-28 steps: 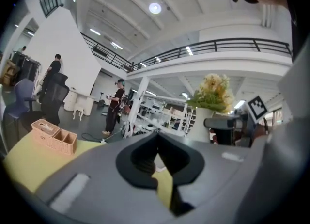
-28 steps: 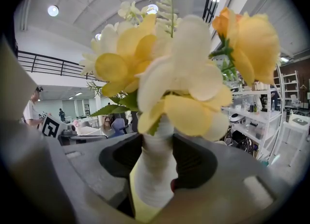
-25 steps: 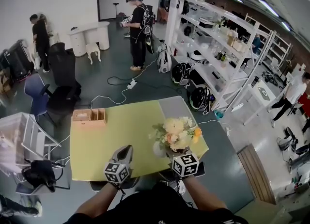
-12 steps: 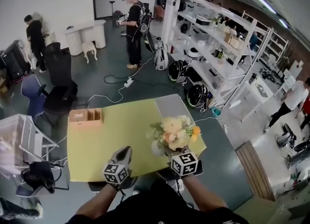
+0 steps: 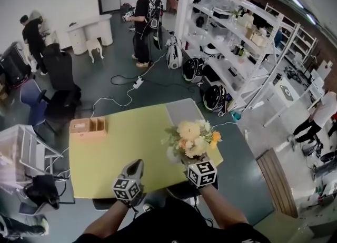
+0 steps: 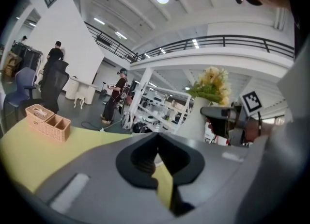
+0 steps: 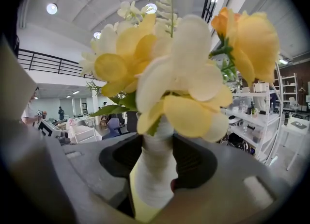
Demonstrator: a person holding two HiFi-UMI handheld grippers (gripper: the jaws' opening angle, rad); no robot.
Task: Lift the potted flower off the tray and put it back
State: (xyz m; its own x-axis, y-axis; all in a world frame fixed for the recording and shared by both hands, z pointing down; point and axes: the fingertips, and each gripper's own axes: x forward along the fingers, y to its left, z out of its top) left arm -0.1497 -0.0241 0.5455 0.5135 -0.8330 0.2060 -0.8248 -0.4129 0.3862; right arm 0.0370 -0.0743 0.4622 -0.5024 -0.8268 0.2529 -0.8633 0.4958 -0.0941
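Note:
The potted flower point(image 5: 192, 141), yellow and cream blooms in a slim white vase point(image 7: 151, 177), is over the right part of the yellow table point(image 5: 121, 147). My right gripper point(image 5: 191, 161) is shut on the vase, with its dark pads point(image 7: 196, 162) pressing both sides of it. The grey tray point(image 5: 181, 111) lies beyond the flower at the table's far right edge. My left gripper point(image 5: 137, 163) hovers to the left of the flower near the front edge, jaws together and nothing in them. In the left gripper view the flower point(image 6: 211, 85) and right gripper point(image 6: 219, 115) show at the right.
A wicker basket point(image 5: 88, 127) stands at the table's far left corner. Office chairs point(image 5: 58, 97) and a white rack point(image 5: 23, 152) are left of the table, and shelving point(image 5: 237, 42) is to the right. Several people stand further off, and cables run over the floor.
My right gripper has carried the flower a little further from me, toward the grey tray. The left gripper has shifted slightly and sunk a bit. The head view has tipped a little.

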